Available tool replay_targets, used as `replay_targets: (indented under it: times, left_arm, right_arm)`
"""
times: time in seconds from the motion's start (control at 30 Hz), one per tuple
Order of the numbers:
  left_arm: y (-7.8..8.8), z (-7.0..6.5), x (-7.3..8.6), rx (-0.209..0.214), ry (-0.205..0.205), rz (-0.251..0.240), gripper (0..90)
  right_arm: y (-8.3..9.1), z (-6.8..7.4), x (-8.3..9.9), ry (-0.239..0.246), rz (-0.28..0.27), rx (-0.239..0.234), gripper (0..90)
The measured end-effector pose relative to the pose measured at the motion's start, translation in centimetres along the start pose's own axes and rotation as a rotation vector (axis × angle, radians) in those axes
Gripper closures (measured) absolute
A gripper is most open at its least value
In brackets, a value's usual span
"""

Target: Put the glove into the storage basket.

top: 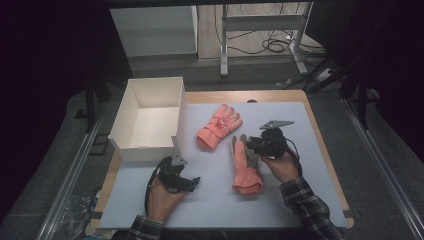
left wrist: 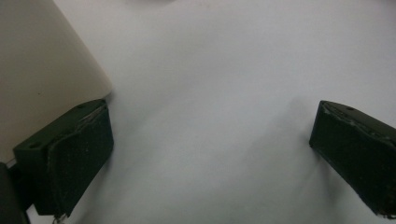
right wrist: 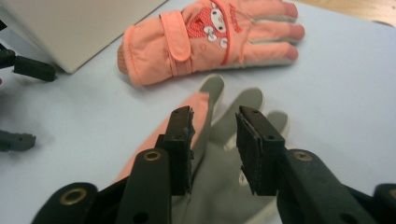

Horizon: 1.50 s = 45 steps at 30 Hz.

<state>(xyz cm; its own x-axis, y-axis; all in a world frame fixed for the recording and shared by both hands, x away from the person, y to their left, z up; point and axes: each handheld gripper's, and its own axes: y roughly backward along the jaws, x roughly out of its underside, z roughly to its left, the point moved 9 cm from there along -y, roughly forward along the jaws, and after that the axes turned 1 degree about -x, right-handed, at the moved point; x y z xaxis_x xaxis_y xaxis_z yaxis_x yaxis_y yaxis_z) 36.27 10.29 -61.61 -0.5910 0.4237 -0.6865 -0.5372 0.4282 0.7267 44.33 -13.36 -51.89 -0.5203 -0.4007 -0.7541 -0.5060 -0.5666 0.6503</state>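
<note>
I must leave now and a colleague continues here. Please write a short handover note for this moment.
Left claw: open, holding nothing, beside the white cardboard box.
Right claw: open above the salmon-pink glove lying grey palm up, not gripping it.
Second salmon-pink glove with cartoon patch: flat on the pale blue mat, beside the box.
Done: no glove is in the box.
Left: probably put both gloves inside.

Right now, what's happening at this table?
A person works two hand-held tongs over a pale mat. The right tongs hover just above the near glove, which lies grey palm up; their jaws stand apart with nothing clamped between them. The left tongs sit open over bare mat beside the white box. A second orange glove lies face up farther back, next to the box.
</note>
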Motion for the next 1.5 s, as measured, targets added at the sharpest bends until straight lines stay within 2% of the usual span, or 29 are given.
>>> replay_targets:
  times: [0.17,0.53,0.8,0.97,1.17,1.27,1.5]
  left_arm:
    - [0.0,0.0,0.0,0.0,0.0,-0.001,0.0]
    - [0.0,0.0,0.0,0.002,0.003,-0.002,0.0]
    - [0.0,0.0,0.0,0.001,0.001,-0.001,0.0]
    - [0.0,0.0,0.0,0.001,0.001,0.0,0.0]
    - [0.0,0.0,0.0,0.001,0.002,0.001,0.0]
    - [0.0,0.0,0.0,0.001,0.002,0.001,0.0]
    - [0.0,0.0,0.0,0.001,0.002,0.001,0.0]
  right_arm:
    - [-1.4,0.3,-1.7,0.025,0.021,-0.016,56.6]
    - [-4.1,1.4,-4.5,0.066,0.053,-0.054,53.0]
    - [-6.9,1.4,-5.9,0.104,0.082,-0.054,54.2]
    - [-8.0,1.3,-6.6,0.117,0.09,-0.056,54.0]
    - [-10.0,1.4,-7.7,0.131,0.106,-0.056,39.7]
    - [-10.7,1.3,-7.9,0.132,0.11,-0.056,36.7]
    - [-13.0,1.4,-7.5,0.138,0.165,-0.066,32.7]
